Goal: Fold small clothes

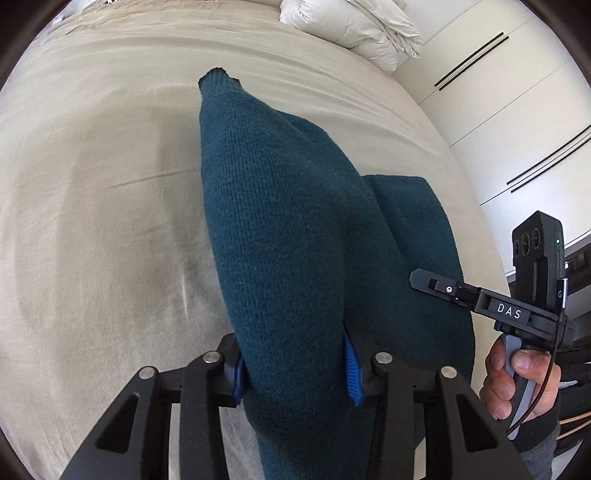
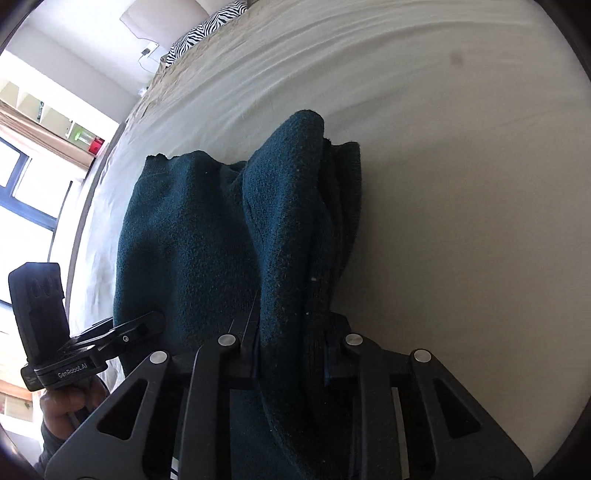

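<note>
A dark teal knit garment (image 1: 288,229) hangs bunched over the beige bed sheet (image 1: 92,221). My left gripper (image 1: 295,369) is shut on one bunched edge of it, the blue pads (image 1: 352,373) pressed into the cloth. My right gripper (image 2: 291,350) is shut on another edge of the same garment (image 2: 207,236), which drapes forward in thick folds. In the left wrist view the right gripper (image 1: 424,277) shows at the right, its tips against the cloth. In the right wrist view the left gripper (image 2: 147,321) shows at the lower left, touching the garment.
A rumpled white duvet (image 1: 354,29) lies at the far end of the bed. White wardrobe doors (image 1: 517,110) stand to the right. A zebra-print pillow (image 2: 207,29) lies at the bed's far corner, with a window (image 2: 22,192) beyond the bed edge.
</note>
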`<state>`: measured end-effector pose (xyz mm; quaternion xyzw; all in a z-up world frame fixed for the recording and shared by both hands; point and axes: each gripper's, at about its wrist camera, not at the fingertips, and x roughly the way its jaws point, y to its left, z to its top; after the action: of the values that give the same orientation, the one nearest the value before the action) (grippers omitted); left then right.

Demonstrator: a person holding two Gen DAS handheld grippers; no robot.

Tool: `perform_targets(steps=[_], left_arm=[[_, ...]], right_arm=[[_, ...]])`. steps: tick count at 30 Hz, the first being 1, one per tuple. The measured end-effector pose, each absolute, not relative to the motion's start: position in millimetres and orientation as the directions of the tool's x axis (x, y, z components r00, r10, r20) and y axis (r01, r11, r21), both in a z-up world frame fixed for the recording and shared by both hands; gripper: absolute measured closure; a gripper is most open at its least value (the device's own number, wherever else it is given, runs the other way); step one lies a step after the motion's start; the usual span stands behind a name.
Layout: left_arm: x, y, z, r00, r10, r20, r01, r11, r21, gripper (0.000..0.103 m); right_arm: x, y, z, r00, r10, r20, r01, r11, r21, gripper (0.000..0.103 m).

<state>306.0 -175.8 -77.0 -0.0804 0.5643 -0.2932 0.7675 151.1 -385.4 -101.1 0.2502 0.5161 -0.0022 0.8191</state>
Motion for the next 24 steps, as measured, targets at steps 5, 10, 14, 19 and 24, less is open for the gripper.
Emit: perform_targets(steps=[5, 10, 14, 19, 24], left_arm=[[267.7, -146.2, -33.2, 0.251, -0.532, -0.809, 0.41, 0.815, -0.409, 0.06], [217.7, -87.5, 1.2, 0.283, -0.543, -0.791, 0.434, 0.807, -0.399, 0.06], [171.9, -47.1, 11.0, 0.302, -0.513, -0.803, 0.442, 0.822, -0.359, 0.059], [129.3, 1.0, 2.5, 0.314, -0.496, -0.81, 0.409, 0.84, -0.356, 0.059], [109.6, 35.8, -19.9, 0.301, -0.493, -0.816, 0.37, 0.849, -0.377, 0.059]], right_arm=[[115.0, -338.0, -45.0, 0.518, 0.215, -0.828, 0.189, 0.915, 0.355, 0.083], [61.3, -280.4, -5.9, 0.57, 0.279, -0.773, 0.092, 0.913, 0.397, 0.083], [27.3, -221.0, 3.4, 0.571, 0.323, -0.755, 0.028, 0.911, 0.411, 0.083], [1.4, -158.8, -6.8, 0.553, 0.359, -0.752, -0.005, 0.904, 0.427, 0.083], [-20.9, -132.6, -27.0, 0.511, 0.4, -0.761, -0.012, 0.889, 0.459, 0.083]])
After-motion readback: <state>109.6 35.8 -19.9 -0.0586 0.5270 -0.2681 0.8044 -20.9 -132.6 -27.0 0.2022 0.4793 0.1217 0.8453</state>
